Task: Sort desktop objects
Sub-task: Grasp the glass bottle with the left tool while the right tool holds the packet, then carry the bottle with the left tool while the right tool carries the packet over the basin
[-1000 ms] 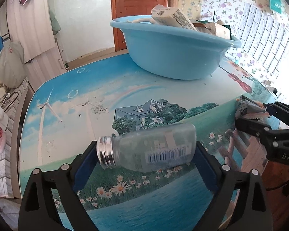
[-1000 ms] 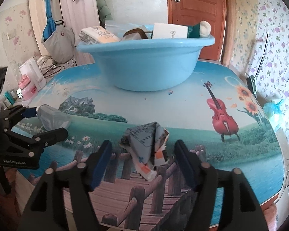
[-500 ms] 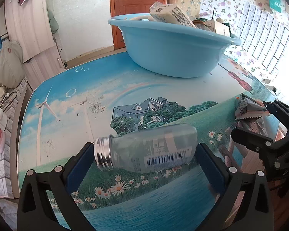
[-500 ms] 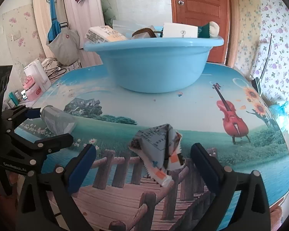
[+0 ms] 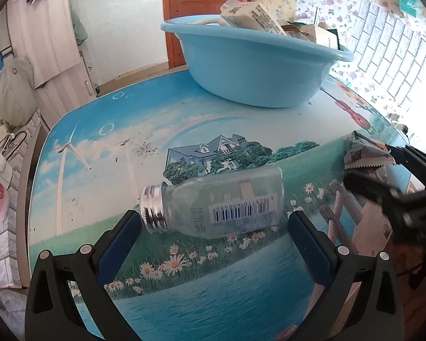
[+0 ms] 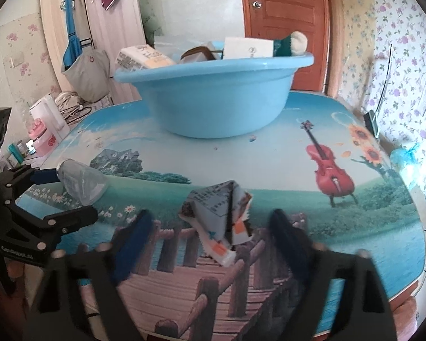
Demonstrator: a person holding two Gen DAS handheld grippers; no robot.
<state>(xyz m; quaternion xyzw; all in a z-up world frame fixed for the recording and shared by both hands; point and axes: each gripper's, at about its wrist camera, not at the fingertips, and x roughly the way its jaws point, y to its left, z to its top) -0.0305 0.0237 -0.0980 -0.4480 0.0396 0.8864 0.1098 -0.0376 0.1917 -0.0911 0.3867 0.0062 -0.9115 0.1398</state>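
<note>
A clear glass bottle (image 5: 221, 204) with a silver screw cap lies on its side on the picture-printed table (image 5: 127, 130). My left gripper (image 5: 214, 221) is open, with a finger just off each end of the bottle. A crumpled printed wrapper (image 6: 221, 213) lies between the blurred fingers of my open right gripper (image 6: 211, 221), and nothing touches it. The right wrist view shows the bottle (image 6: 82, 182) and left gripper (image 6: 73, 196) at its left. At the right of the left wrist view are the wrapper (image 5: 363, 153) and right gripper (image 5: 383, 170).
A light blue plastic basin (image 5: 255, 65) holding several packets stands at the far middle of the table; it also shows as the basin (image 6: 218, 99). The table's near edge (image 6: 355, 315) is just under my right gripper. A pink jar (image 6: 42, 142) sits off the left side.
The right gripper's fingers spread wider around the wrapper, then came slightly inward and are blurred now. The left fingers eased a little away from the bottle's ends. Both cameras moved slightly towards the basin.
</note>
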